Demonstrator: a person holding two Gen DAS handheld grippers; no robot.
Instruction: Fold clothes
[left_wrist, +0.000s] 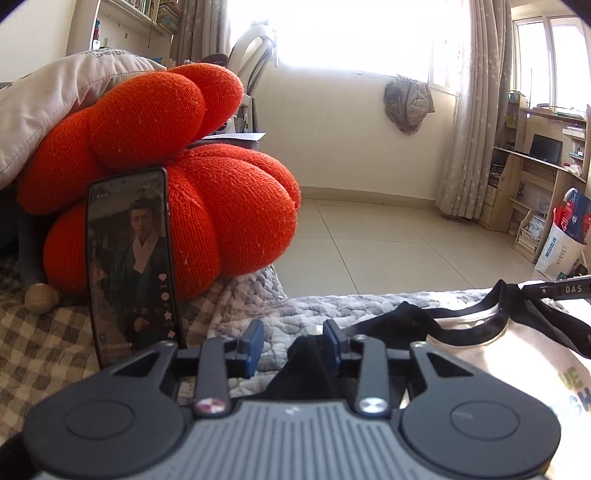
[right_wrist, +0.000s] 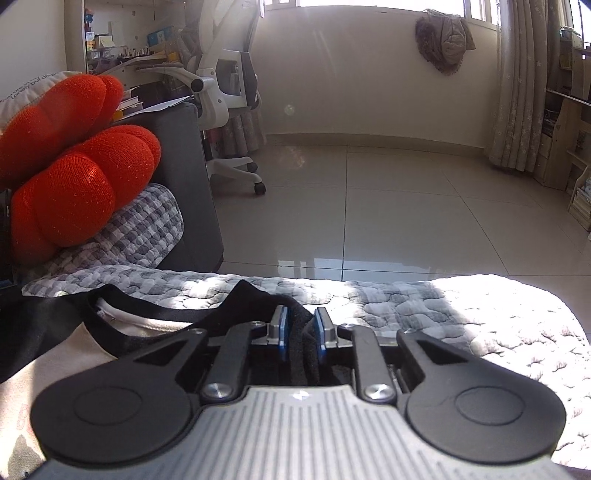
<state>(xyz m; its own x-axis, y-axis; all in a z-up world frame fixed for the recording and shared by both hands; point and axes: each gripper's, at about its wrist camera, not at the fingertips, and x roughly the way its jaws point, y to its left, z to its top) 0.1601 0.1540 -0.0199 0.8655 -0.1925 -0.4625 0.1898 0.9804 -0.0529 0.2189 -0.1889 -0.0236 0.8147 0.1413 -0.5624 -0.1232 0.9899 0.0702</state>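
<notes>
1. Setting. A shirt, cream in the body with black trim at the neck and black sleeves, lies flat on a grey quilted blanket that covers a bed. It lies directly under and ahead of both grippers.
2. Left gripper. The jaws stand partly apart. A peak of black fabric rises between them and lies against the right-hand pad; the left-hand pad stands clear of it, so the cloth is not clamped.
3. Right gripper. The jaws stand narrow but not closed. Black fabric fills the gap between the blue pads; whether the pads press on it cannot be told from this view.
4. Position of the garment. The neck opening lies to the right of the left gripper and to the left of the right gripper, so the two grippers sit at the two shoulders or sleeves.
5. Handling, as a judgement. The shirt looks light, thin and fully limp. It will sag and crease wherever it is unsupported and will not hold a shape by itself. It is neither fragile nor notably slippery, though a single thin layer may slide out of loosely set pads.
6. Where to take hold. The seamed black edges at shoulder and sleeve look thicker than the cream body and give the firmer bite. Matching points on both sides should keep the fold line straight.
7. Surroundings. An orange cushion and a propped phone stand to the left of the left gripper, apart from the shirt.
</notes>
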